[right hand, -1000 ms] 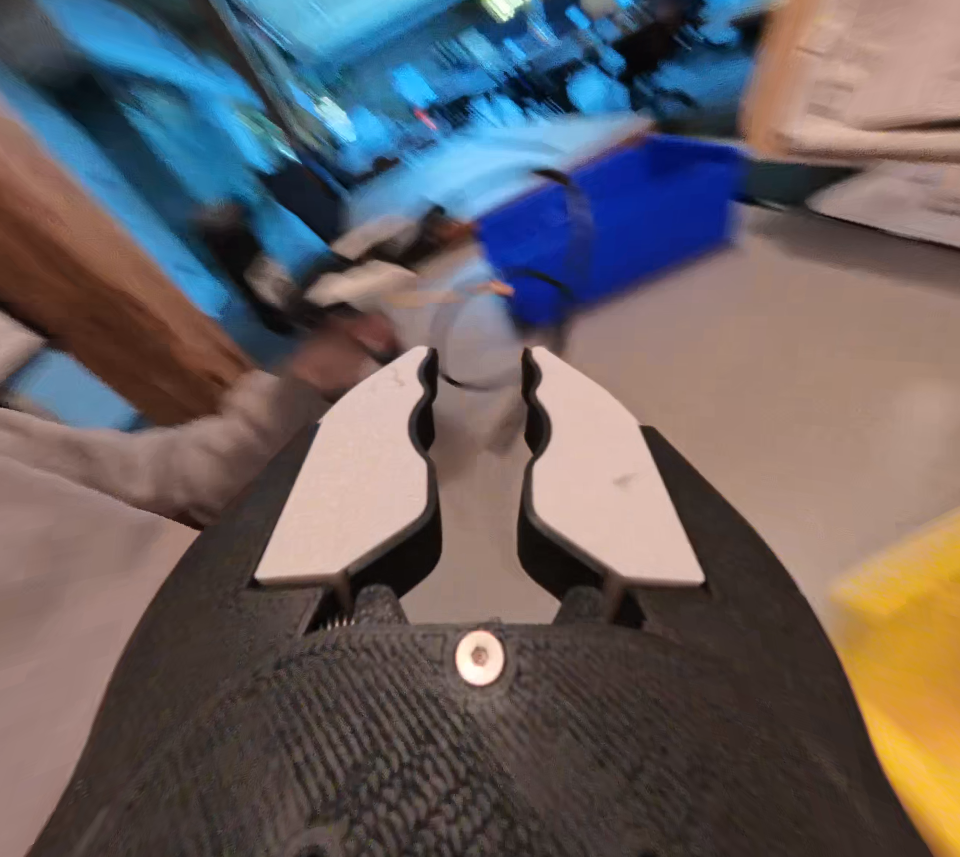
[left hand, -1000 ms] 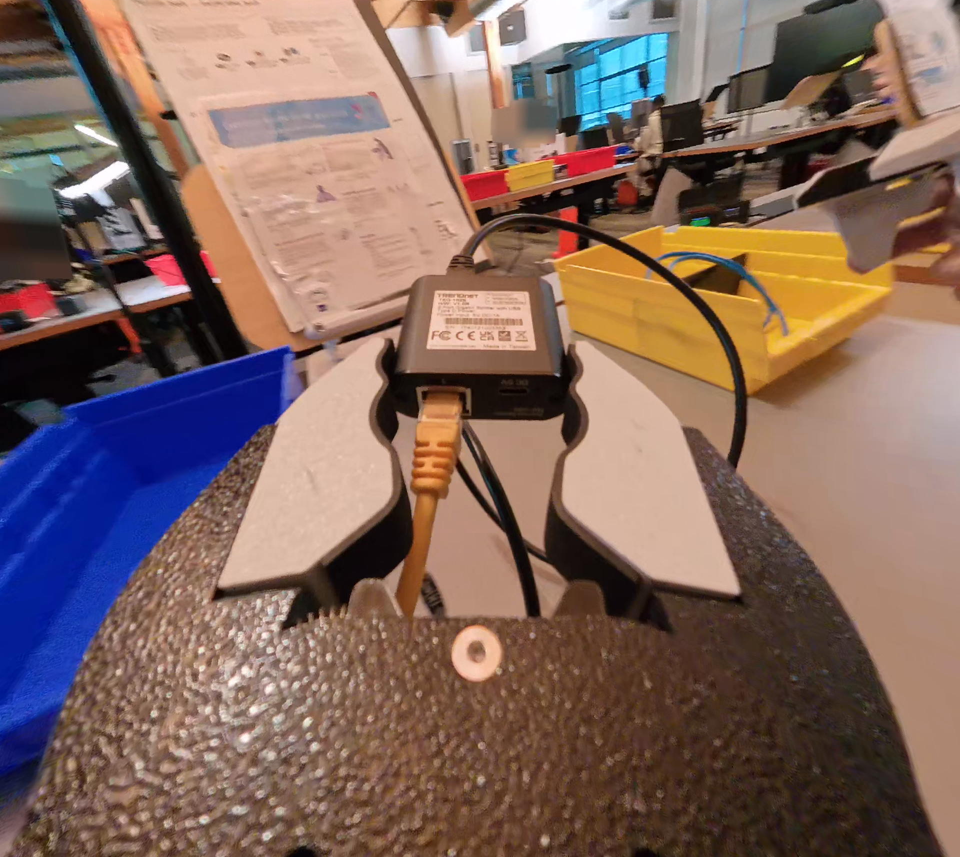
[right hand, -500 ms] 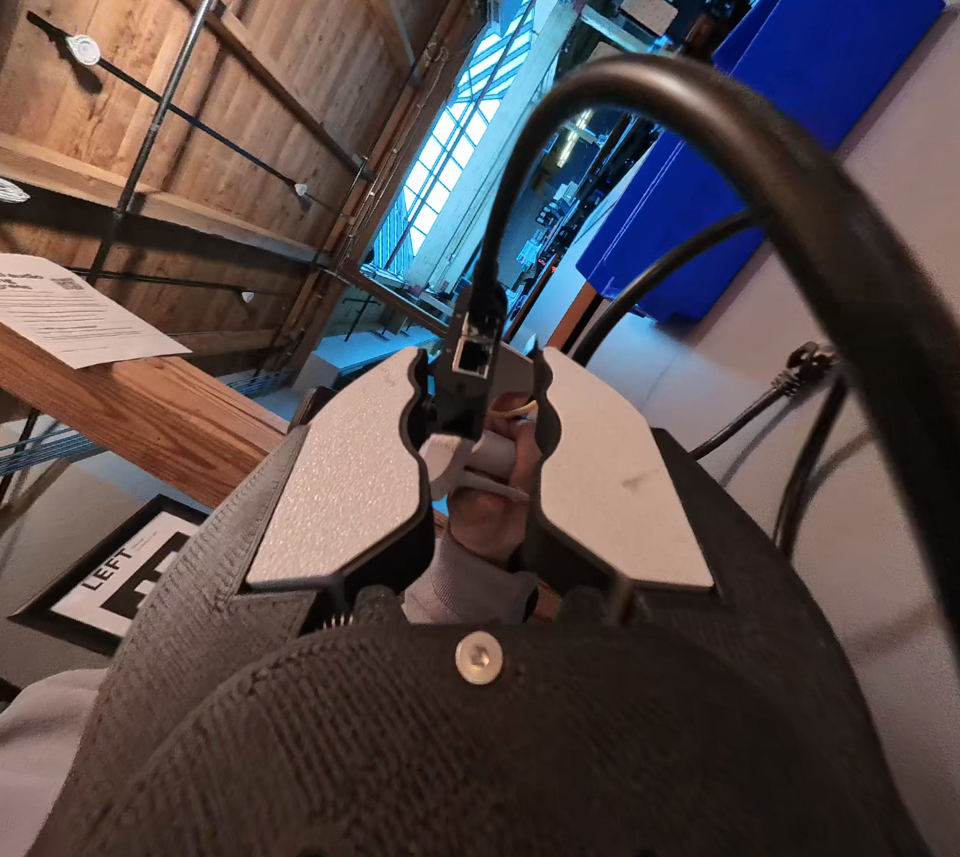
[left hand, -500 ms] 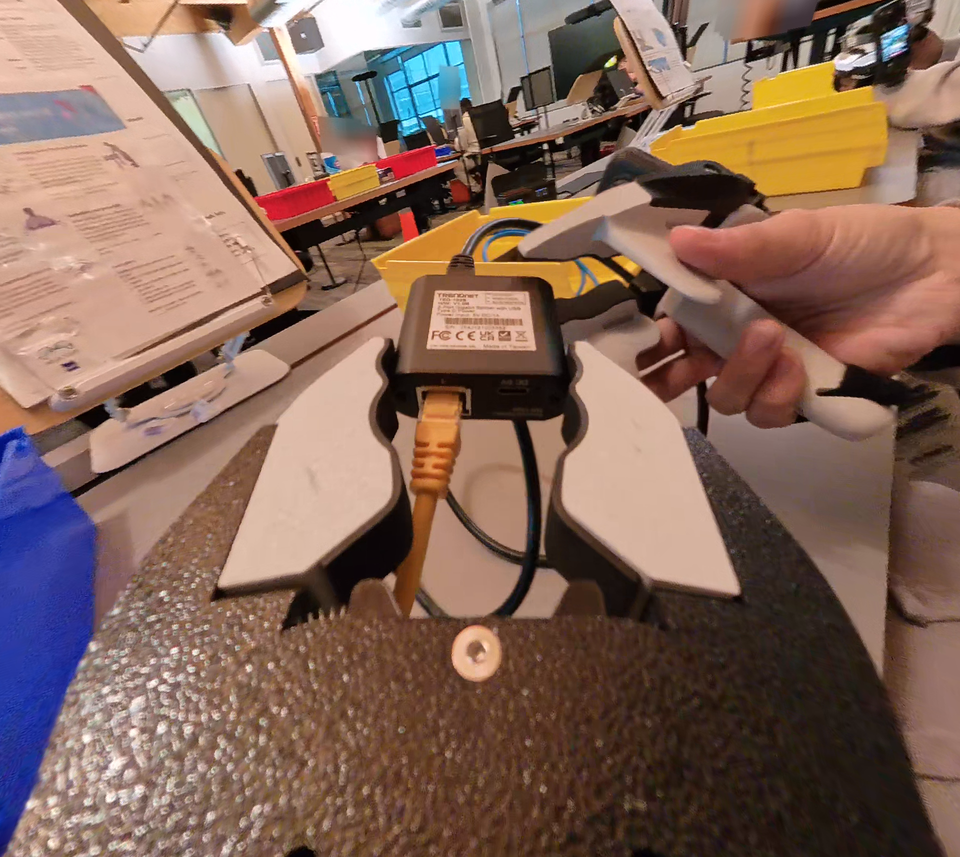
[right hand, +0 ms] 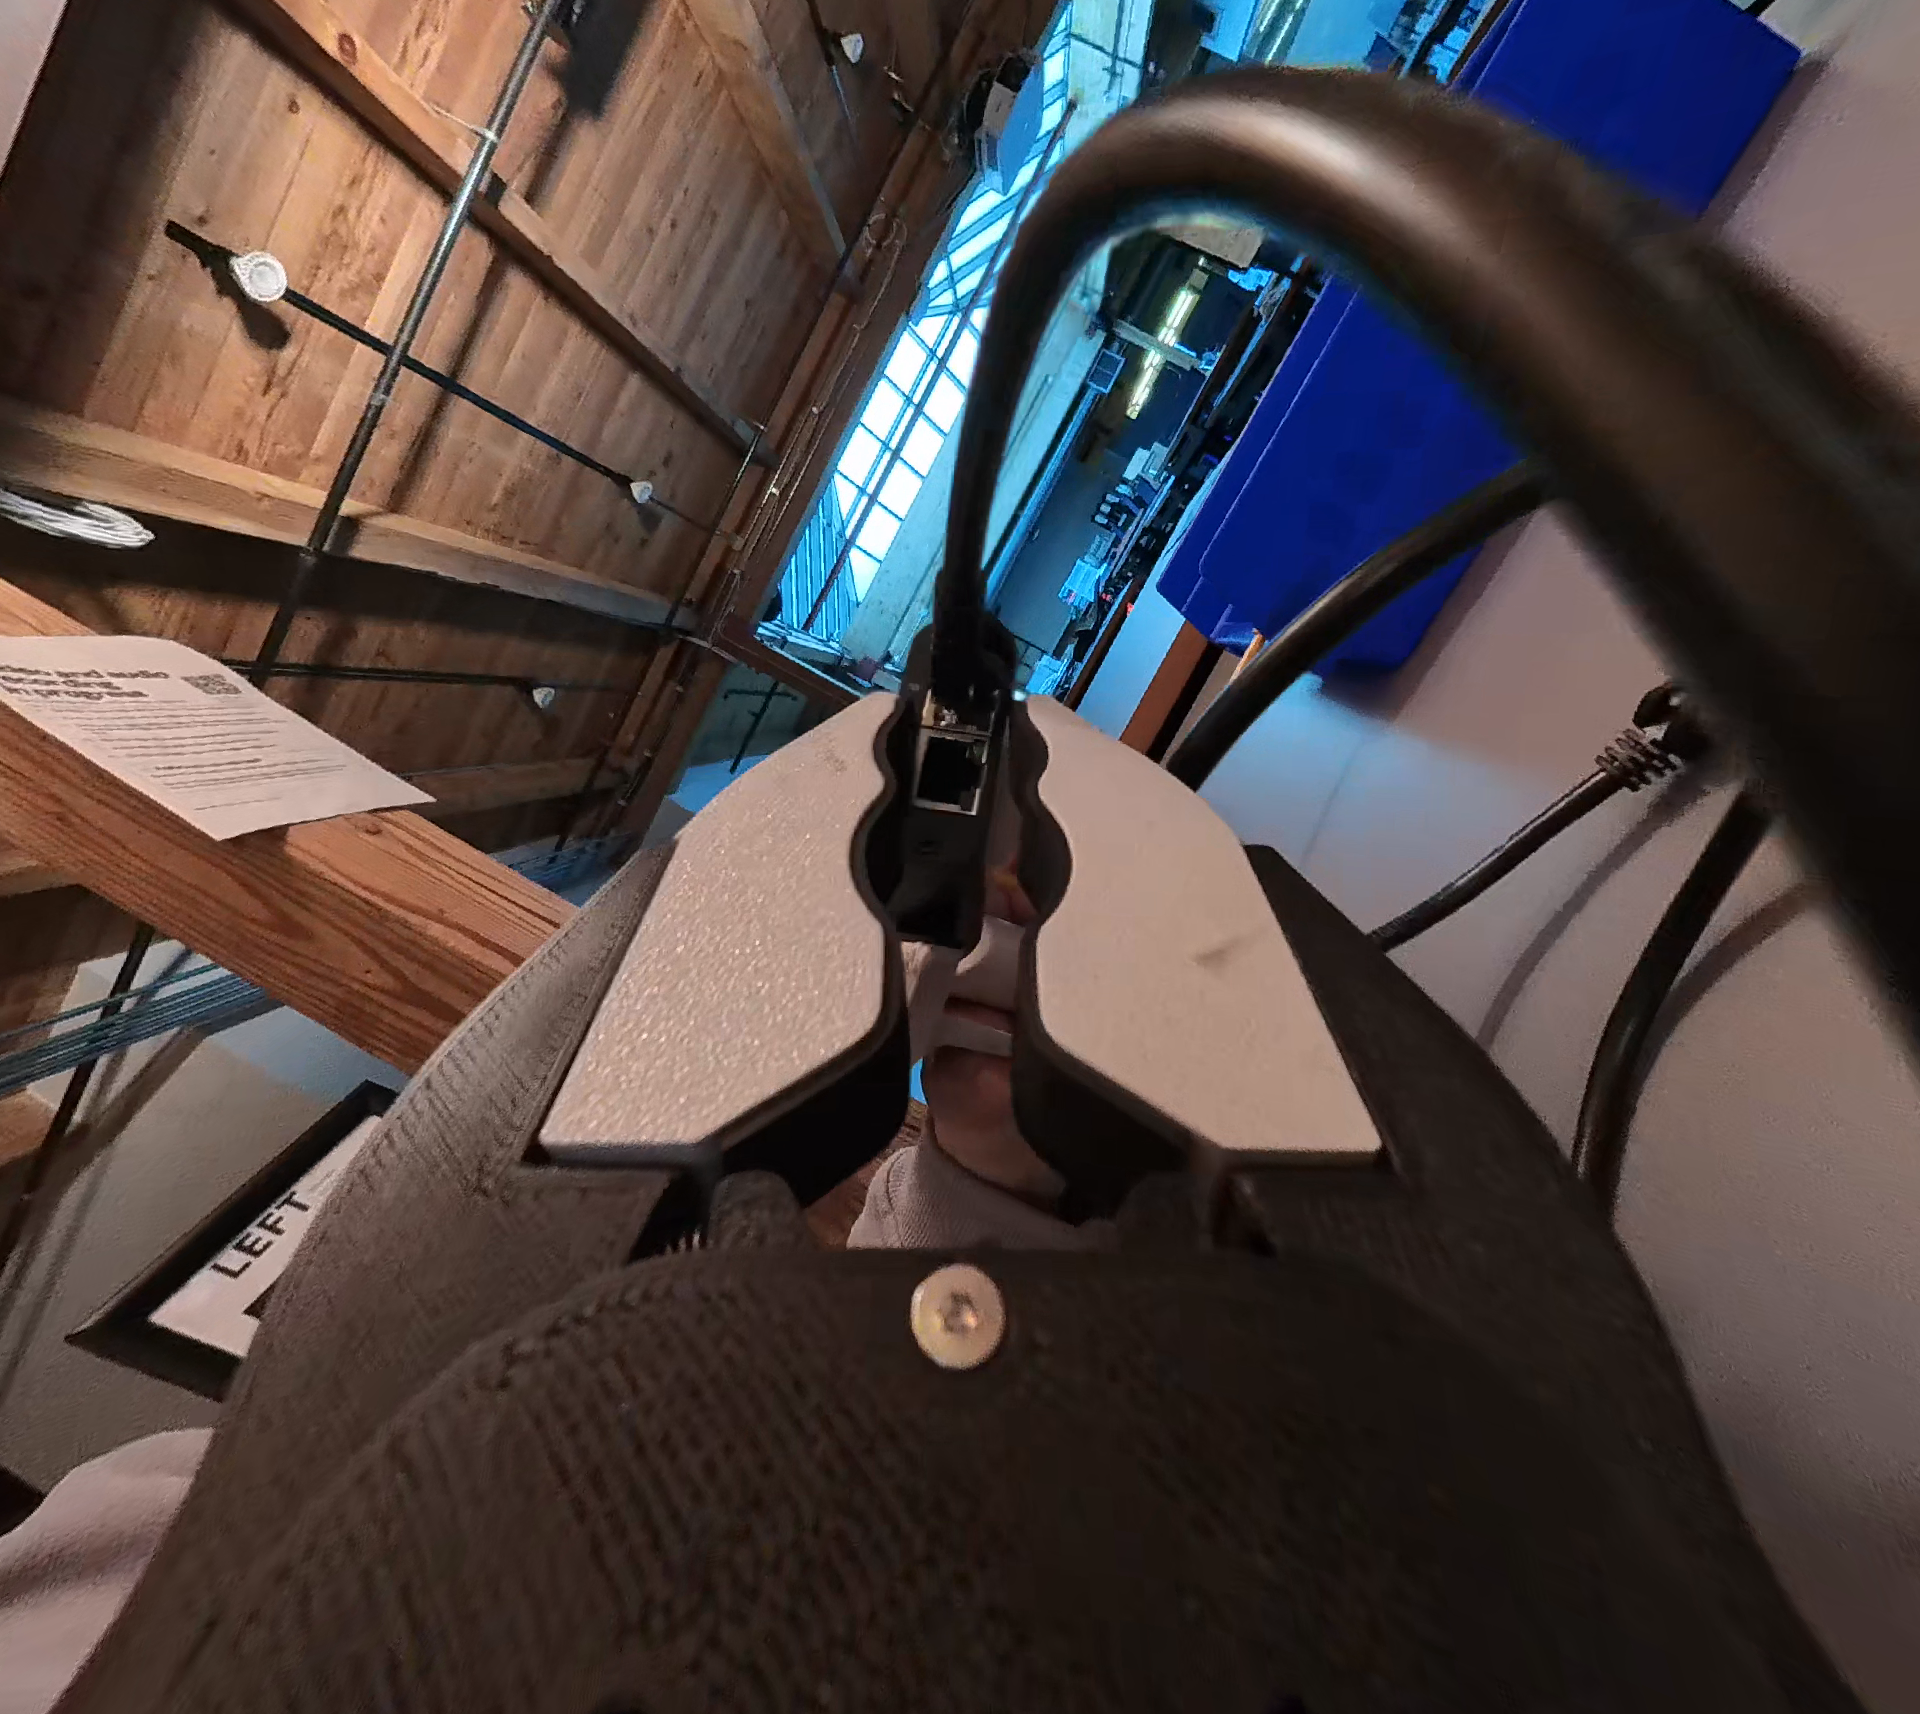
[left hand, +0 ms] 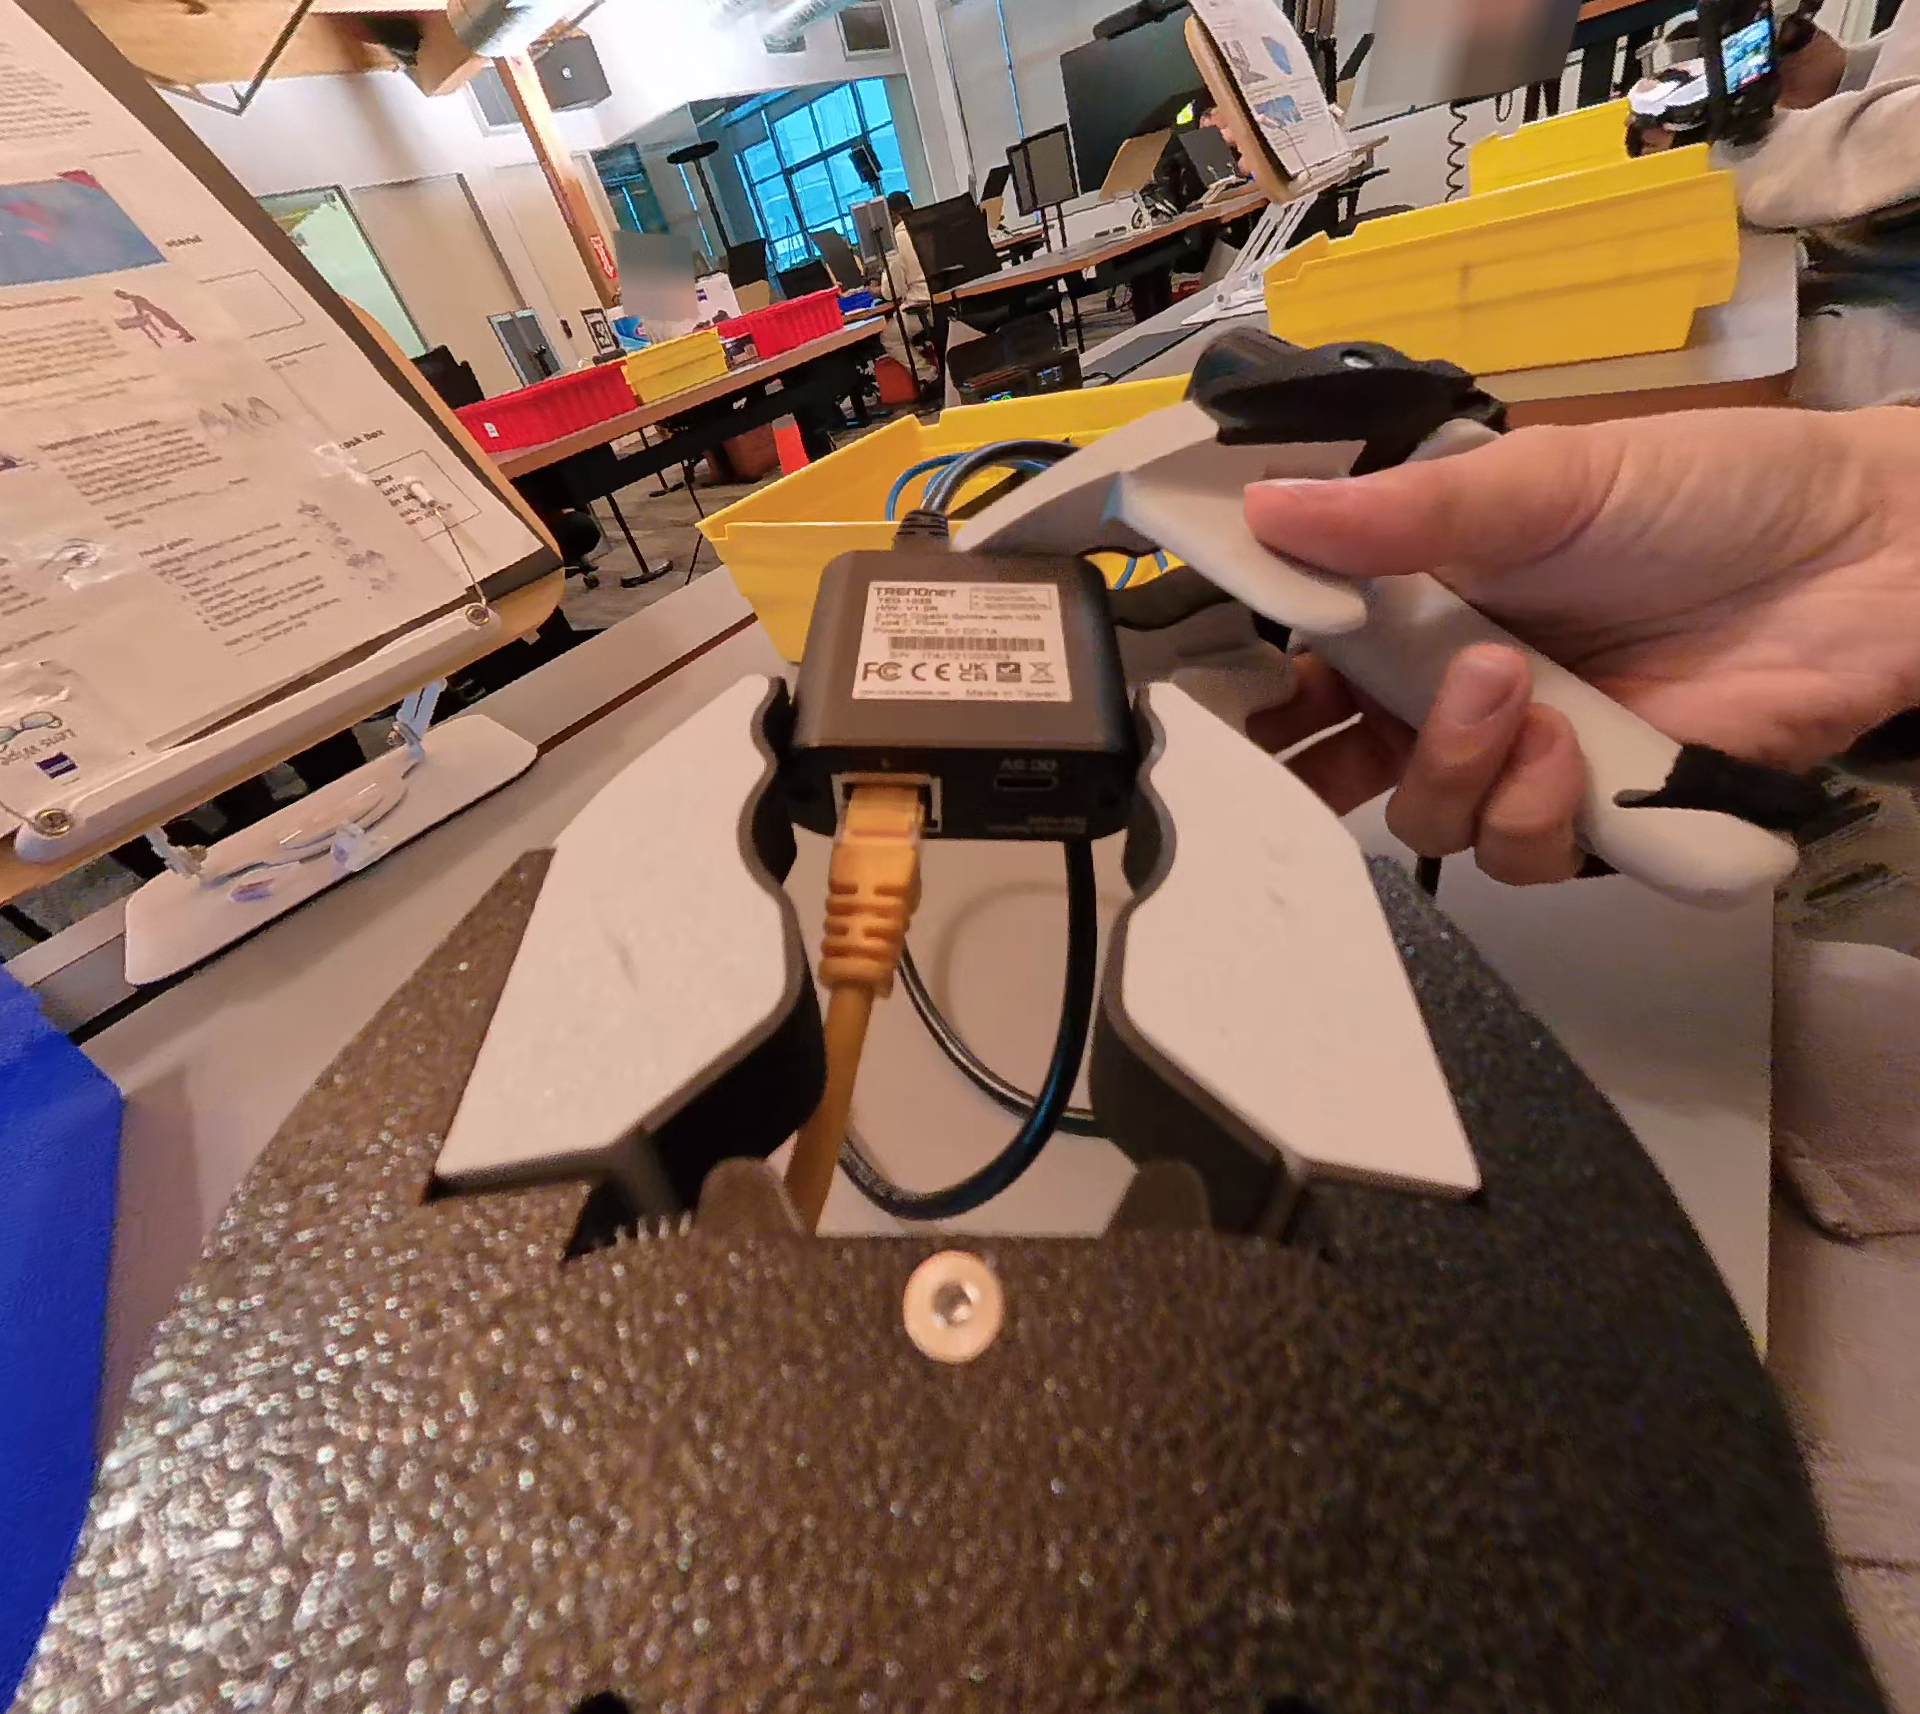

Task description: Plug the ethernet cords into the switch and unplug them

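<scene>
The open yellow plastic bin (left hand: 831, 521) at the desk's (left hand: 1621, 1020) far edge holds a coil of blue cable (left hand: 956, 469); a blue bin (left hand: 52, 1249) sits at the left edge. The left gripper (left hand: 961, 771) has its fingers pinching the small black box-shaped switch (left hand: 961, 656), with the orange ethernet cord (left hand: 868, 885) plugged into its near port. The right gripper (right hand: 961, 817) now clamps the switch's far end (right hand: 940, 833), fingers closer together than half a second ago, beside the black cord (right hand: 1351, 137) plugged there.
</scene>
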`<state>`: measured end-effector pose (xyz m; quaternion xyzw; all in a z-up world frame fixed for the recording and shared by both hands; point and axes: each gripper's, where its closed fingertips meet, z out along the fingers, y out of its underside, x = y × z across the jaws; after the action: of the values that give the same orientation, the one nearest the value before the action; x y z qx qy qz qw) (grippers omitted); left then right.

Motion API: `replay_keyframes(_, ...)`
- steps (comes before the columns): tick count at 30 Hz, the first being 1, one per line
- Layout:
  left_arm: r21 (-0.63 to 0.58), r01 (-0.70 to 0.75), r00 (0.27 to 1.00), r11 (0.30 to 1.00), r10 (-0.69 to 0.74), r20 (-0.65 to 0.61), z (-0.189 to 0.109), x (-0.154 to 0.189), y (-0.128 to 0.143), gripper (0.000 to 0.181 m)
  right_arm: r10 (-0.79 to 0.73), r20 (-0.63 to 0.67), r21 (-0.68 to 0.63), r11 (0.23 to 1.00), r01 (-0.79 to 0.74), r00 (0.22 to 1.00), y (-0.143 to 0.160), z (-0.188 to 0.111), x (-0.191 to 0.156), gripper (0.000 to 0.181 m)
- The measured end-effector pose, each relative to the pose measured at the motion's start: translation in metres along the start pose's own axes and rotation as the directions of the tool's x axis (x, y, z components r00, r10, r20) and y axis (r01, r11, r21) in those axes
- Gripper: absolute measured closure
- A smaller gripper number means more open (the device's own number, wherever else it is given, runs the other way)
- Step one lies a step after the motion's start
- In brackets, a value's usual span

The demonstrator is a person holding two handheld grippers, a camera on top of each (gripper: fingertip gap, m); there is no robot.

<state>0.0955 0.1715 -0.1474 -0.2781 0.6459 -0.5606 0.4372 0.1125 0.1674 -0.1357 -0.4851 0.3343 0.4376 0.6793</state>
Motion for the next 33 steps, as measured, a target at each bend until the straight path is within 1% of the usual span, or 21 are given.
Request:
replay_keyframes(4, -0.011, -0.025, 1.000, 1.000, 0.025, -0.004, 0.001, 0.003, -0.001, 0.120, -0.003, -0.011, 0.033, 0.999, 0.003, 1.000, -0.004, -0.003, 0.004, 0.162)
replay_keyframes(7, -0.015, -0.037, 0.999, 0.999, 0.037, -0.008, 0.002, 0.005, 0.000, 0.120, -0.018, -0.015, 0.029, 0.999, 0.019, 1.000, -0.004, -0.003, 0.004, 0.162)
replay_keyframes(10, -0.018, -0.039, 0.999, 0.999, 0.038, -0.007, 0.003, 0.006, -0.001, 0.120, 0.004, 0.011, 0.026, 1.000, -0.004, 1.000, -0.002, -0.003, 0.001, 0.166)
replay_keyframes(14, -0.026, -0.049, 0.999, 0.998, 0.049, -0.006, 0.004, 0.006, 0.001, 0.120, 0.017, 0.019, 0.040, 0.999, -0.018, 1.000, -0.002, -0.003, 0.002, 0.167)
replay_keyframes(19, -0.033, -0.055, 0.999, 0.998, 0.055, 0.001, 0.004, 0.006, 0.002, 0.120, 0.073, 0.069, 0.085, 0.993, -0.078, 0.995, -0.003, -0.003, 0.002, 0.167)
replay_keyframes(22, -0.036, -0.065, 0.998, 0.997, 0.065, 0.003, 0.005, 0.007, 0.002, 0.120, 0.025, 0.064, 0.106, 0.994, -0.032, 0.998, -0.003, -0.004, 0.002, 0.168)
replay_keyframes(25, -0.049, -0.075, 0.997, 0.996, 0.076, 0.021, 0.006, 0.007, 0.007, 0.120, -0.092, 0.020, 0.098, 0.991, 0.089, 0.996, -0.002, -0.004, 0.003, 0.167)
replay_keyframes(30, -0.044, -0.111, 0.991, 0.993, 0.114, 0.076, 0.010, 0.007, 0.007, 0.120, -0.193, 0.035, 0.061, 0.980, 0.191, 0.981, -0.003, -0.005, 0.003, 0.167)
replay_keyframes(33, -0.042, -0.118, 0.983, 0.992, 0.123, 0.140, 0.012, 0.007, 0.006, 0.120, -0.268, 0.037, 0.028, 0.963, 0.267, 0.963, -0.006, -0.005, 0.001, 0.167)
